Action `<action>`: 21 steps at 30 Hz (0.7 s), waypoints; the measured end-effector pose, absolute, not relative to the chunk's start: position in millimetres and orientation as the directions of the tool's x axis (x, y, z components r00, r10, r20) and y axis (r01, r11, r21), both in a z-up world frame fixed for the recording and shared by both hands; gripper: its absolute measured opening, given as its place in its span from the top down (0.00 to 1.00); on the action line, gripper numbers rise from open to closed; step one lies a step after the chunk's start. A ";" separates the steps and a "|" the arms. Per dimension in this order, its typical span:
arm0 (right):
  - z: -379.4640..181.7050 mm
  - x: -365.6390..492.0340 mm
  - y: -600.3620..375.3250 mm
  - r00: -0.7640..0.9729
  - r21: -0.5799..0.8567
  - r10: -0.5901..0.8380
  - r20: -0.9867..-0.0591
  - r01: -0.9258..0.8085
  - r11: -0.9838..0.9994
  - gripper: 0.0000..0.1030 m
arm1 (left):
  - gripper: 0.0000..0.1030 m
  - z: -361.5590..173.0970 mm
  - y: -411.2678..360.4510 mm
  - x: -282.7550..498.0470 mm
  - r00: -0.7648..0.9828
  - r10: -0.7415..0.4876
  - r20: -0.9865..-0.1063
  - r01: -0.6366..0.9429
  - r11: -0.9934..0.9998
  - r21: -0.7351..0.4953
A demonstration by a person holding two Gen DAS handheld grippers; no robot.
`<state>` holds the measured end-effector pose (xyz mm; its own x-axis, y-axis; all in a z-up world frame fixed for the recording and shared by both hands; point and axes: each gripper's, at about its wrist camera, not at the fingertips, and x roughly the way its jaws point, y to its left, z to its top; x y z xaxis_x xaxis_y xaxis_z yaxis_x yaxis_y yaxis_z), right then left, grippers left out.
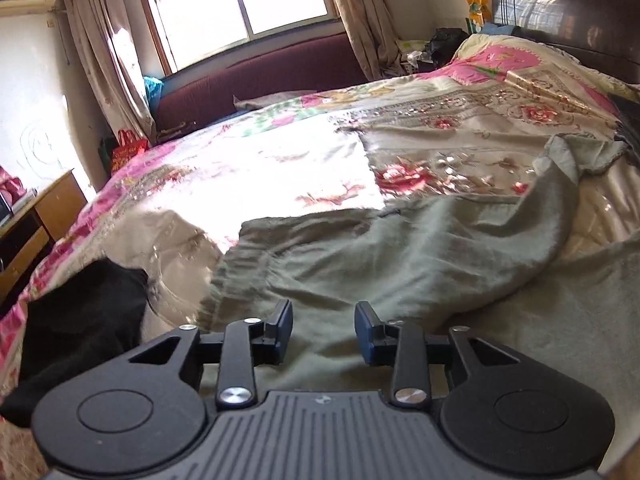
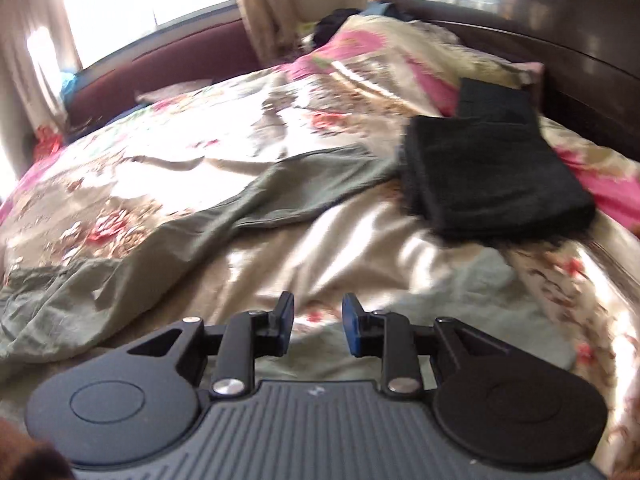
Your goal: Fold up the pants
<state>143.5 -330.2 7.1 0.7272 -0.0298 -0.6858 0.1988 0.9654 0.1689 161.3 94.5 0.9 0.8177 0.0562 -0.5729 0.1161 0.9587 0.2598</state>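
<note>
Both the left hand-held gripper [image 1: 323, 332] and right hand-held gripper [image 2: 318, 326] hover released and empty above grey-green pants [image 1: 360, 256] sprawled crumpled across the floral bed [image 1: 260, 168], soft, light fabric probably best pinched at the gathered waistband [image 1: 236, 268].
</note>
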 end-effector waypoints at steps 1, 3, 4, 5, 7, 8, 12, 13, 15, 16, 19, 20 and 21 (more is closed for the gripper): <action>7.7 162.5 -312.4 0.729 0.142 0.001 -0.685 0.133 0.981 0.73 | 0.43 4.4 101.5 174.5 0.823 0.055 -0.566 0.127 0.952 0.277; 10.7 197.6 -277.9 0.732 0.091 0.074 -0.677 -0.016 0.996 0.73 | 0.39 7.7 114.5 200.9 0.827 0.043 -0.560 0.149 0.944 0.293; 12.6 215.7 -259.8 0.726 0.069 0.125 -0.677 -0.106 0.992 0.73 | 0.38 6.9 121.5 219.6 0.820 0.036 -0.572 0.169 0.938 0.302; 13.0 233.4 -241.8 0.710 0.048 0.178 -0.681 -0.200 0.979 0.71 | 0.38 5.0 126.4 233.9 0.813 0.033 -0.581 0.182 0.934 0.308; 10.9 270.0 -206.0 0.642 0.010 0.272 -0.717 -0.380 0.925 0.62 | 0.37 -1.5 138.6 268.8 0.776 -0.005 -0.630 0.242 0.926 0.291; 7.9 285.7 -188.4 0.609 -0.005 0.301 -0.734 -0.447 0.895 0.60 | 0.37 -4.3 143.9 283.6 0.752 -0.027 -0.659 0.272 0.923 0.273; -17.4 339.7 -132.4 0.479 -0.025 0.343 -0.808 -0.610 0.792 0.60 | 0.35 -19.0 160.7 332.1 0.713 -0.029 -0.701 0.334 0.893 0.303; -25.3 350.2 -125.7 0.443 -0.013 0.345 -0.827 -0.628 0.778 0.60 | 0.32 -23.6 165.4 344.0 0.688 -0.044 -0.724 0.357 0.890 0.285; -38.5 358.6 -113.0 0.412 -0.005 0.355 -0.839 -0.659 0.753 0.60 | 0.26 -31.8 171.2 359.4 0.660 -0.057 -0.749 0.380 0.885 0.268; -44.6 365.3 -111.9 0.380 0.015 0.359 -0.852 -0.669 0.743 0.60 | 0.26 -37.4 171.6 364.0 0.654 -0.055 -0.754 0.388 0.880 0.273; -62.9 368.6 -109.6 0.337 0.032 0.350 -0.874 -0.678 0.734 0.57 | 0.25 -46.1 173.7 372.7 0.611 -0.114 -0.783 0.422 0.885 0.199; -65.4 369.1 -110.5 0.348 0.024 0.351 -0.869 -0.679 0.734 0.53 | 0.24 -47.9 172.8 374.5 0.612 -0.119 -0.782 0.420 0.887 0.194; -66.1 370.0 -112.4 0.355 0.024 0.351 -0.866 -0.673 0.739 0.53 | 0.24 -50.0 172.0 376.7 0.613 -0.115 -0.782 0.413 0.890 0.192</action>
<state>370.0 -112.4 -66.1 0.3549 0.3513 -0.8664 -0.6729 0.7393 0.0241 376.7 172.0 -50.0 0.6126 -0.1151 -0.7820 0.4129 0.8902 0.1925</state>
